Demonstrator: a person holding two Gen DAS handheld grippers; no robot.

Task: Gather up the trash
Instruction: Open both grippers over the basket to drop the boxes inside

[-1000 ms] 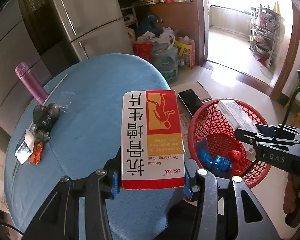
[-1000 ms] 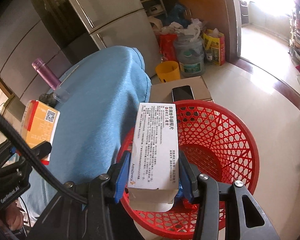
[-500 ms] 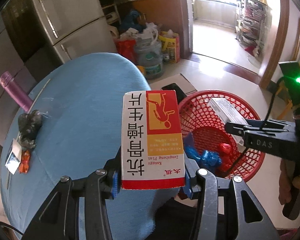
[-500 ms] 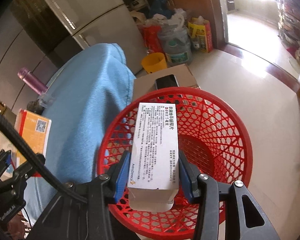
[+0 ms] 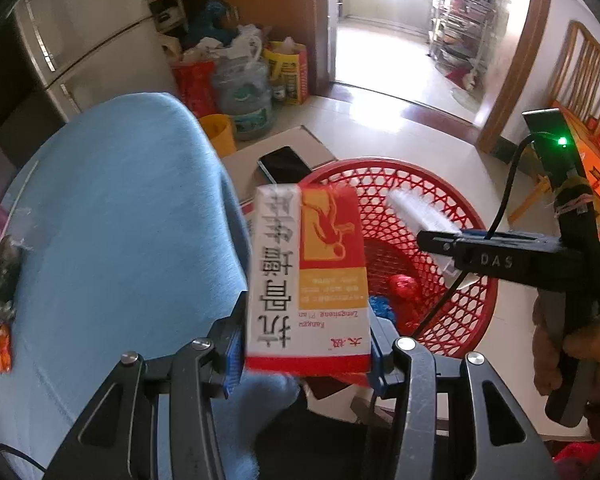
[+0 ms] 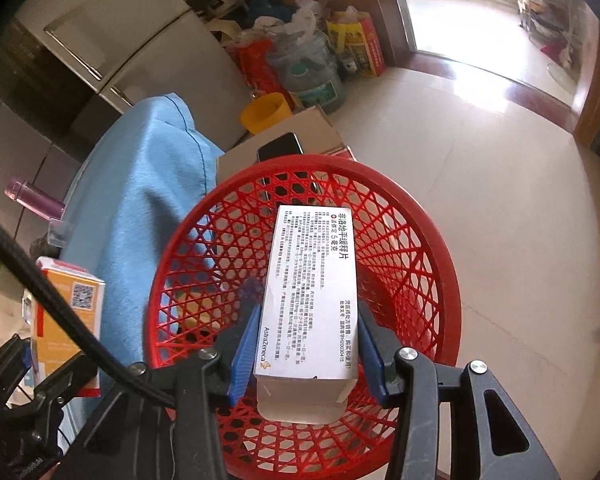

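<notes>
Gripping a red-and-white medicine box (image 5: 308, 280), my left gripper (image 5: 306, 354) has its blue pads pressed on both sides of the carton, in the left wrist view. Box sits between the blue-covered table (image 5: 120, 220) and the red mesh basket (image 5: 460, 320), overlapping the basket's near rim. Inside the basket I see blue crumpled wrappers (image 5: 382, 306) and a red foil ball (image 5: 404, 286). Right gripper (image 5: 432, 240) reaches over the basket from the right with a white box (image 5: 416, 212), blurred. Black phone (image 5: 284, 164) lies on cardboard behind the basket. Dark wad and orange wrapper (image 5: 2, 344) at the table's left edge, probably trash, too smeared to tell.

Right wrist view: my right gripper (image 6: 306, 356) is closed on a white AstraZeneca box (image 6: 312, 296), pads touching both long sides, box held over the open basket (image 6: 432, 248). Left gripper (image 6: 24, 392) shows at lower left with the orange side of its box (image 6: 66, 312). Purple bottle (image 6: 32, 198) stands on the table far left.
</notes>
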